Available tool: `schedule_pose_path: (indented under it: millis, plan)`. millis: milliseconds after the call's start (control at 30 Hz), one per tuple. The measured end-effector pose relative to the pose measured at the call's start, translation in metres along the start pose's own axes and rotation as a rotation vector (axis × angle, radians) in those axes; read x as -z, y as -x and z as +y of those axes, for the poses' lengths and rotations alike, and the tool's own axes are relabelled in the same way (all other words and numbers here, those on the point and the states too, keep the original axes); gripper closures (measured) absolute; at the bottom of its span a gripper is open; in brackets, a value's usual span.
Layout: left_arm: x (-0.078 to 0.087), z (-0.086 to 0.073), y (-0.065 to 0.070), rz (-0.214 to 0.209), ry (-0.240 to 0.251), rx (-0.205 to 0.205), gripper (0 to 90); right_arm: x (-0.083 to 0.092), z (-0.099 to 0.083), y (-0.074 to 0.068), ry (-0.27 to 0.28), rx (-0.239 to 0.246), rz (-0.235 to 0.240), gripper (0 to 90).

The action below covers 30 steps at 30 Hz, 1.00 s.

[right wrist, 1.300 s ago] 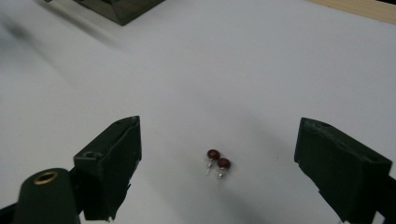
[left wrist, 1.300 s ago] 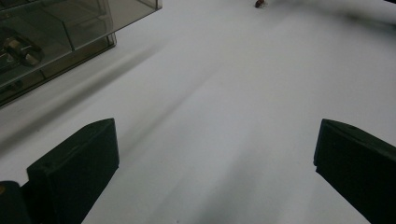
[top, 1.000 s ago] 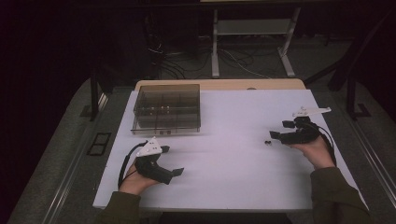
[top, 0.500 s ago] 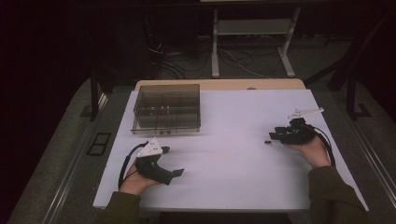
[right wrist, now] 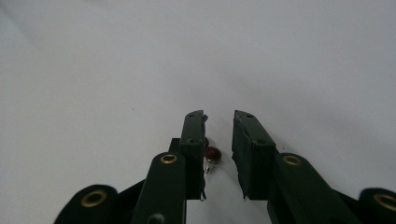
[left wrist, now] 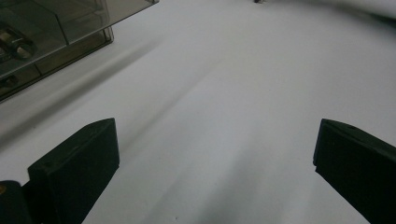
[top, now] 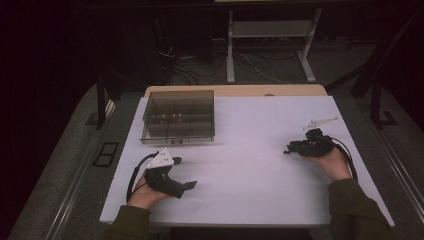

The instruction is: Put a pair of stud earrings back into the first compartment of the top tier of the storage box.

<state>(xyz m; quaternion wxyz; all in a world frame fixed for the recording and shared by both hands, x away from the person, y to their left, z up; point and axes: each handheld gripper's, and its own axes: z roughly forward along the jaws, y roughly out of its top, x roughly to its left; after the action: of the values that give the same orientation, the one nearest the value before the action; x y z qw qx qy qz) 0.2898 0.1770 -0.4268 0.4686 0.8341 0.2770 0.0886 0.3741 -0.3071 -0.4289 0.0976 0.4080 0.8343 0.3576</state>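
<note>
A white table (top: 250, 150) is seen from above, with a person's forearms entering at 6 o'clock. The left gripper (top: 190, 185) is held low over the table at about 7 o'clock of the tabletop, its grey plate on top and its cable looped beside the left hand (top: 145, 192). In the left gripper view its jaws are spread wide apart, with nothing between them but bare table surface. A smoke-tinted clear compartment box (top: 179, 116) is set at about 11 o'clock on the table, well apart from both grippers; in the left gripper view it lies at 10 o'clock, and small metal parts (left wrist: 16, 43) are seen through its lid.

The right gripper (top: 288, 149) is held at about 3 o'clock of the tabletop by the right hand (top: 335, 162). In the right gripper view its jaws stand a narrow gap apart. A small dark red object (right wrist: 213, 153) is seen low in that gap, beside the left-hand jaw; whether it is gripped cannot be told.
</note>
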Motion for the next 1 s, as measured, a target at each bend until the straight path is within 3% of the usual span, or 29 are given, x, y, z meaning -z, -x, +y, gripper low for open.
schedule_pose_path:
  millis: [1000]
  plan:
    - [0.000, 0.000, 0.000, -0.001, 0.000, -0.003, 0.0, -0.013, -0.008, 0.003, -0.079, 0.004, -0.009, 76.8]
